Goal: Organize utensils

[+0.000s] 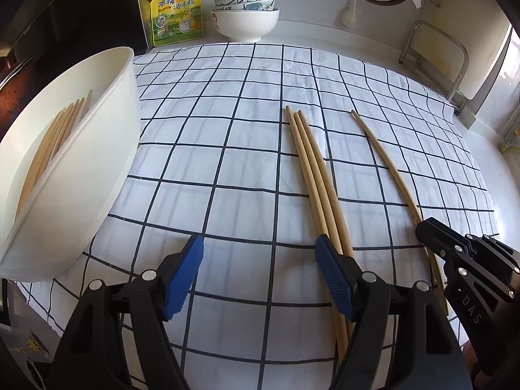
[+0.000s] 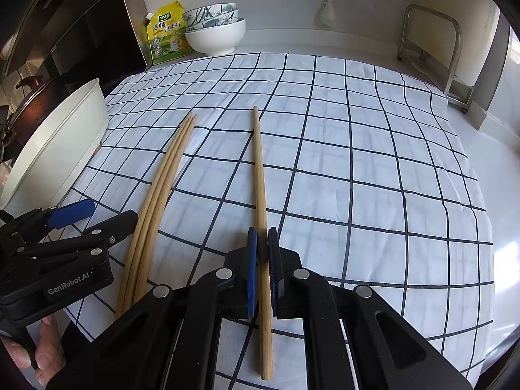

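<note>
A creased white cloth with a dark grid [image 1: 227, 162] covers the pale bench [image 2: 507, 175]. The right gripper [image 2: 262, 256] pinches a single round wooden chopstick [image 2: 259, 175]; the left gripper [image 1: 256, 260] stands spread beside three more wooden chopsticks [image 1: 308, 162].

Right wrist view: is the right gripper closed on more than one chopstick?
No. The right gripper is shut on the single chopstick, while the three other chopsticks lie apart to its left on the checked cloth.

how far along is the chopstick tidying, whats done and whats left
Done: several chopsticks already lie in the white tub. In hand: the right hand-held gripper is shut on the single chopstick, which looks still on the checked cloth. Left: three chopsticks lie on the cloth beside the open left hand-held gripper.
</note>
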Action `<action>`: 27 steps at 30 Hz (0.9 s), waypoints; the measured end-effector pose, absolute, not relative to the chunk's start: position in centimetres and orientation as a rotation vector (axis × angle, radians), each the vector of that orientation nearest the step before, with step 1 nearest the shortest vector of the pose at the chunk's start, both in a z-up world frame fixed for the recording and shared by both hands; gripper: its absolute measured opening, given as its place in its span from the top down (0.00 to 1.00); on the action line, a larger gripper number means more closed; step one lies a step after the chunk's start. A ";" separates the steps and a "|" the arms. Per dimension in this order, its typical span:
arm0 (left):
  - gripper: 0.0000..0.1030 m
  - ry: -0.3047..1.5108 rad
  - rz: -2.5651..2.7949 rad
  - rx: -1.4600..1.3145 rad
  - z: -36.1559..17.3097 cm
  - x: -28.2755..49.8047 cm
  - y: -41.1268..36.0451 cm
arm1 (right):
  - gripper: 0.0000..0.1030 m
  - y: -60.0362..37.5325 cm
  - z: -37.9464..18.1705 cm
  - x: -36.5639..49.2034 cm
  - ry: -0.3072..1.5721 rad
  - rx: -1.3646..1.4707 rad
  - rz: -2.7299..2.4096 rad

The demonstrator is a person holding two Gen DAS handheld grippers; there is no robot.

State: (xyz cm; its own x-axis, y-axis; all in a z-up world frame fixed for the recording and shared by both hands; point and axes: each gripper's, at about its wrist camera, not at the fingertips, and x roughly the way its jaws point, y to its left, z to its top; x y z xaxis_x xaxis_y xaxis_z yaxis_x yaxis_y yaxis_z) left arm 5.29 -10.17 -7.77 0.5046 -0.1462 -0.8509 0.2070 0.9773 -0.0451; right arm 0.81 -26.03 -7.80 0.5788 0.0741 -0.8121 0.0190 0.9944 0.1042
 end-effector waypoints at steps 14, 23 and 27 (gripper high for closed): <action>0.30 1.015 -0.225 0.052 -7.5 5.3 -10.4 | 0.92 -25.9 -7.7 0.8 0.951 0.110 0.032; 0.27 1.021 -0.227 0.074 -7.8 5.2 -11.1 | 0.91 -26.0 -7.8 0.8 0.952 0.110 0.033; 0.26 1.027 -0.215 0.067 -7.9 5.4 -10.8 | 0.86 -25.9 -7.7 0.9 0.952 0.111 0.046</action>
State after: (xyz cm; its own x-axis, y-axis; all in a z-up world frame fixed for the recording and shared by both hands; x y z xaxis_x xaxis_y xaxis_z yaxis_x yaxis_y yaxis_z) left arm 5.38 -10.79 -7.90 0.4987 -0.1461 -0.8544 0.2085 0.9770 -0.0454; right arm 0.87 -25.87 -7.71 0.5792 0.0887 -0.8104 0.0094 0.9933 0.1154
